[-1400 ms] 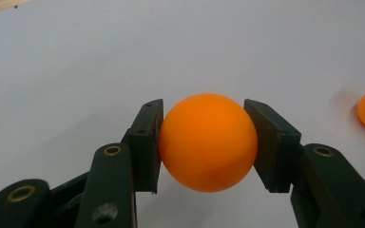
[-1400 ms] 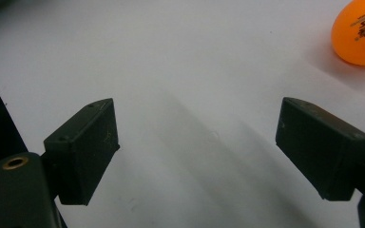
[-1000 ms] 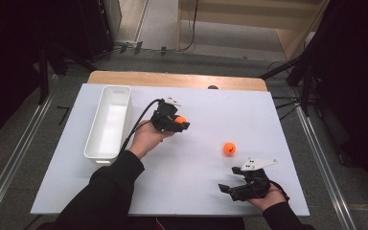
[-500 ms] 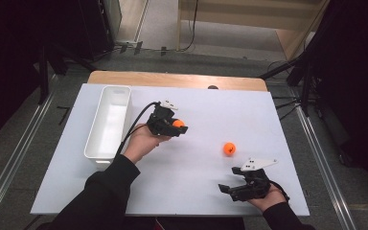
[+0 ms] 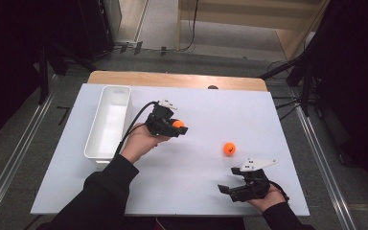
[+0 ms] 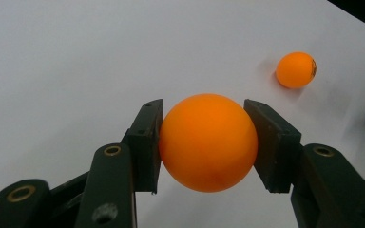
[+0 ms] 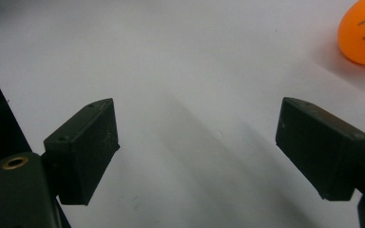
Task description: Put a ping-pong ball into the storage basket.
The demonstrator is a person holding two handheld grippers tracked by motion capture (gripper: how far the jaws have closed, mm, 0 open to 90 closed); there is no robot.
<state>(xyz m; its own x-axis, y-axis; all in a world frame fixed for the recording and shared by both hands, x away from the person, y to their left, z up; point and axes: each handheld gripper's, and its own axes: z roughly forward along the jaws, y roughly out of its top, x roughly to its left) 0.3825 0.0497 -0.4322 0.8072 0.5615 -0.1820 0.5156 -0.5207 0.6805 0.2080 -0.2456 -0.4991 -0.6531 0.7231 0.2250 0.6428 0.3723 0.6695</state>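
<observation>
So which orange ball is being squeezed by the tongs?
The orange ball in the left tongs, near the white tray. The other ball lies free on the table.

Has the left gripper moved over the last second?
Yes. The left gripper, shut on an orange ball, has shifted slightly toward the white bin.

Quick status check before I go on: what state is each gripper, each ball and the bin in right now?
Left gripper: shut on the held orange ball, lifted off the table.
Right gripper: open, holding nothing, low over the table near the front edge.
Loose orange ball: resting on the white table, untouched.
White bin: upright, looks empty.
</observation>
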